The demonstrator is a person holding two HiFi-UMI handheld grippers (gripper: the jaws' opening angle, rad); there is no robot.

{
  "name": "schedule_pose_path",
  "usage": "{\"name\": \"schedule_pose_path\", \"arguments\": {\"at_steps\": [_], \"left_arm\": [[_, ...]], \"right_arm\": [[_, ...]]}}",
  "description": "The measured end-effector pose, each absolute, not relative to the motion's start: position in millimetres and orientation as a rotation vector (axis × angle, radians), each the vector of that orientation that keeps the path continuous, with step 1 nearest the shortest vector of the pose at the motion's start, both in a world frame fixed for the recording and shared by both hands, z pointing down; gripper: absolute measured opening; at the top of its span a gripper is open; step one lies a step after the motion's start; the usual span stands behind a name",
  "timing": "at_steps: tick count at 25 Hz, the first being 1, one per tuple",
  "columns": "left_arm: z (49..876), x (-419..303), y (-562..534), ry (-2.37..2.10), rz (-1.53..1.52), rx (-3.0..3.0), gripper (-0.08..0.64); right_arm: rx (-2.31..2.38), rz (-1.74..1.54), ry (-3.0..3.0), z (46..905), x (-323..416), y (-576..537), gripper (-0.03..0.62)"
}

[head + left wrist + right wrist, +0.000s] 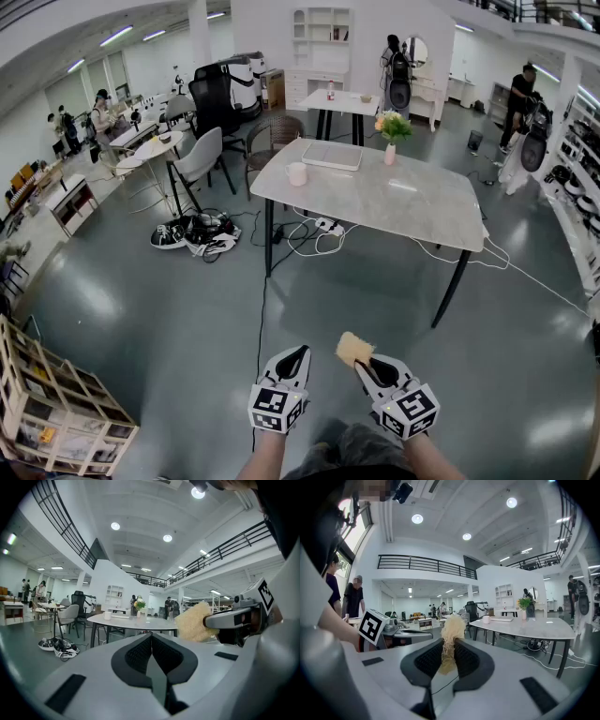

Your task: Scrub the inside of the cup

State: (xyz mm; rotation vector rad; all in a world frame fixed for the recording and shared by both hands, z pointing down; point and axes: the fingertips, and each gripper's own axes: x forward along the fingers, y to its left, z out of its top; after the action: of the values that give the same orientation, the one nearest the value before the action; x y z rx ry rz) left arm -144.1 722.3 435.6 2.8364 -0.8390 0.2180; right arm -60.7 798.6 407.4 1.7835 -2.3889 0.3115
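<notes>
The right tool (364,362) pinches a pale yellow fibrous sponge (353,349); the left tool (297,353) is closed, empty. The white cup (296,173) on the grey stone tabletop (394,202) is too distant for detail.

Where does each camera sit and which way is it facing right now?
Head view: on the head, facing forward and down at the table with the cup; forearms, left gripper, right gripper show.
Left gripper view: rides the left gripper, along its shut jaws toward the table; right gripper with sponge shows.
Right gripper view: along jaws clamping the sponge; left gripper shows.
All share table, cup.
</notes>
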Motion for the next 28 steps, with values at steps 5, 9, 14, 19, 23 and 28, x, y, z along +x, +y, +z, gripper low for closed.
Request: {"name": "schedule_pose_path", "arguments": {"at_steps": [5, 9, 14, 19, 23, 28], "left_arm": [[441.7, -149.3, 715.4, -0.830, 0.231, 2.826, 0.015], [450.8, -150.5, 700.9, -0.837, 0.245, 2.806, 0.015], [460.3, -147.5, 662.7, -0.866, 0.270, 2.783, 0.015], [464.9, -133.8, 604.9, -0.910, 0.280, 2.761, 0.015], [459.1, -114.3, 555.1, -0.933, 0.269, 2.750, 0.015], [456.3, -82.1, 498.3, -0.947, 0.256, 2.739, 0.015]], "right_arm": [[1.783, 0.328, -2.388, 412.6, -65.0, 790.7, 0.063], [1.770, 0.344, -2.393, 420.6, -63.5, 772.4, 0.063], [1.756, 0.389, -2.428, 430.9, -54.6, 727.1, 0.063], [1.711, 0.371, -2.479, 434.0, -41.9, 665.3, 0.063], [1.682, 0.382, -2.500, 432.8, -21.6, 617.2, 0.063], [1.658, 0.349, -2.510, 427.0, 10.9, 563.3, 0.063]]}}
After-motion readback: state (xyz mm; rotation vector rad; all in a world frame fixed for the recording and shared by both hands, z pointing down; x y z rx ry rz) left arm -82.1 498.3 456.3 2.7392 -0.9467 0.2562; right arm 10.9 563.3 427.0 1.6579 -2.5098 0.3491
